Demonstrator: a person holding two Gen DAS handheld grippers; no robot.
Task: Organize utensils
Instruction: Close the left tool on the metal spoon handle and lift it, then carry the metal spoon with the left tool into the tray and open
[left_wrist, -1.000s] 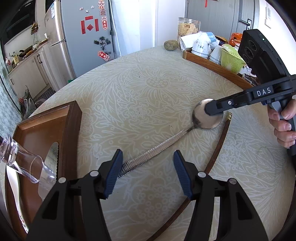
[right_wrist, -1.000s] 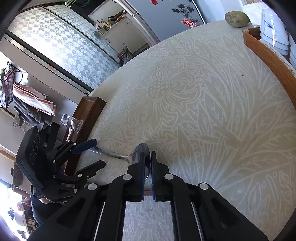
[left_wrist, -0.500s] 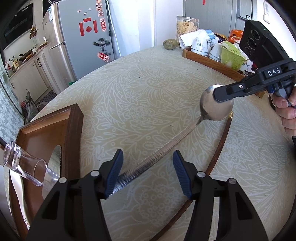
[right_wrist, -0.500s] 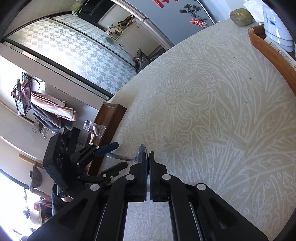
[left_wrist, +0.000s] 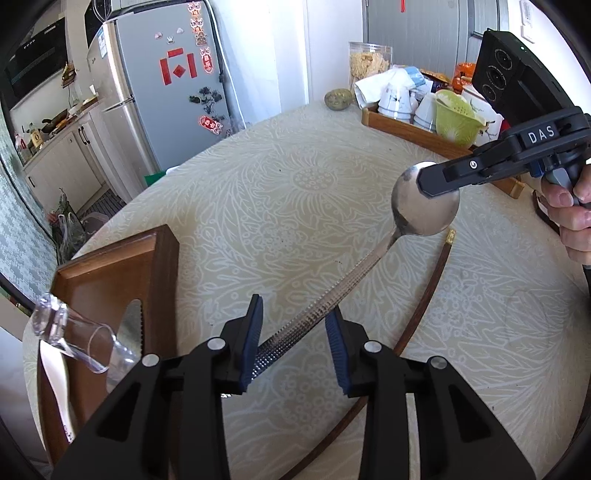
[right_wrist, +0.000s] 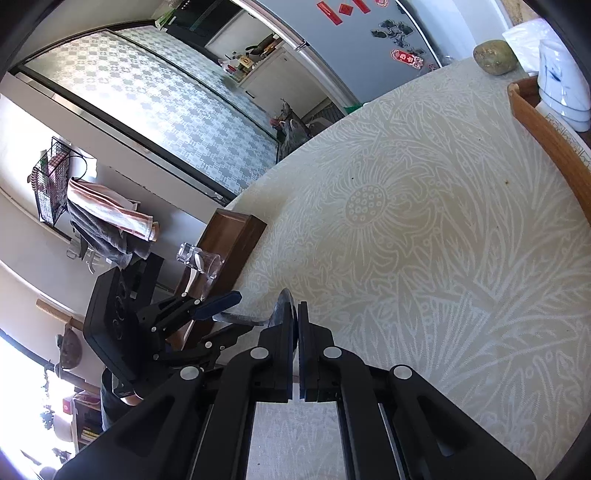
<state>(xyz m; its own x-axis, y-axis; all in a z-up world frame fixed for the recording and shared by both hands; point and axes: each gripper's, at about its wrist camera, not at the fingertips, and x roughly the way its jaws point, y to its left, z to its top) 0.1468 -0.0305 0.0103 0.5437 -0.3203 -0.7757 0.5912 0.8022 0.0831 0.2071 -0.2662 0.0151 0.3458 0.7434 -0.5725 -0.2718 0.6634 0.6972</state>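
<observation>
Right hand-held gripper (right_wrist: 296, 321) clamping spoon (left_wrist: 424, 206) bowl, handle between parted left hand-held gripper (left_wrist: 295, 339) fingers

I see a silver fridge (left_wrist: 162, 107) with red magnets, white cabinets (left_wrist: 62, 166) left, patterned glass partition (right_wrist: 166, 110), daylight on the round table (left_wrist: 295, 206).

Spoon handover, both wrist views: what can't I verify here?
- Left wrist view: the spoon handle's tip is hidden behind the left gripper finger, so contact is unclear.
- Right wrist view: the right gripper covers most of the spoon bowl.
- Left wrist view: the tray contents are cut off.
</observation>
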